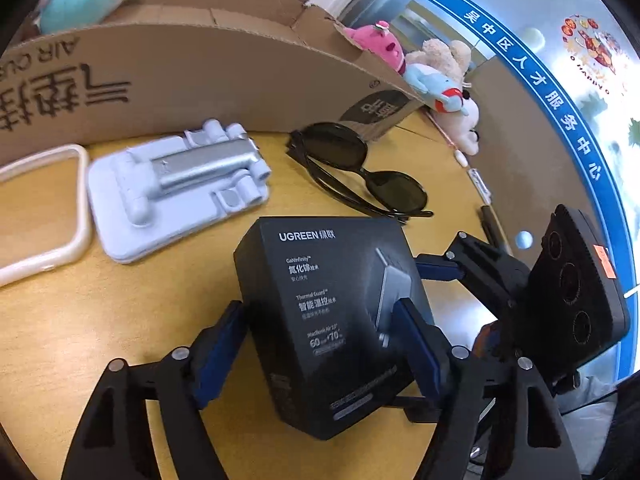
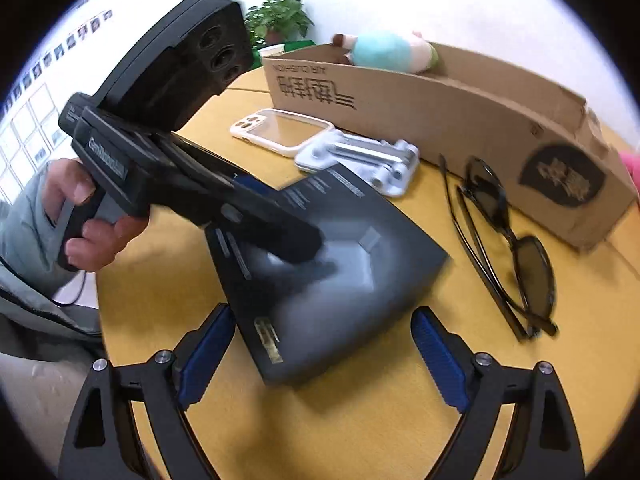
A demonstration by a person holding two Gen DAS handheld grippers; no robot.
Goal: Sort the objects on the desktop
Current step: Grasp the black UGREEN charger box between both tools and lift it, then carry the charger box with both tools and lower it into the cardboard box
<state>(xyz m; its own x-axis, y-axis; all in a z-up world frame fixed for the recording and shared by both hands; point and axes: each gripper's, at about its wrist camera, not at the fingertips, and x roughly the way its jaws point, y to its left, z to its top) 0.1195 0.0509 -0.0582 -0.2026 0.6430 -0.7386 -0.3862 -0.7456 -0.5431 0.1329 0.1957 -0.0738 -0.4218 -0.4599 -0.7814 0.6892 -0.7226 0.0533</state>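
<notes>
Plush toy (image 2: pixel 384 51), perhaps several, inside open cardboard box (image 2: pixel 460 120).

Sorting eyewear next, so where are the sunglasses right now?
In the right wrist view, the sunglasses lie folded on the table's right side, between the black charger box and the cardboard box.

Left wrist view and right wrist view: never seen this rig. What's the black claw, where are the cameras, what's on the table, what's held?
There is no robot. A person holds a handheld gripper in each hand, each with a fisheye camera looking along its two blue-padded fingers. The left wrist view shows the left gripper, fingers pressed on a black UGREEN box. The right wrist view shows the right gripper open, gripping nothing, and the person's hand holding the left one. On the yellow table lie sunglasses, a pale phone stand and a white phone case, with a cardboard box behind.
</notes>
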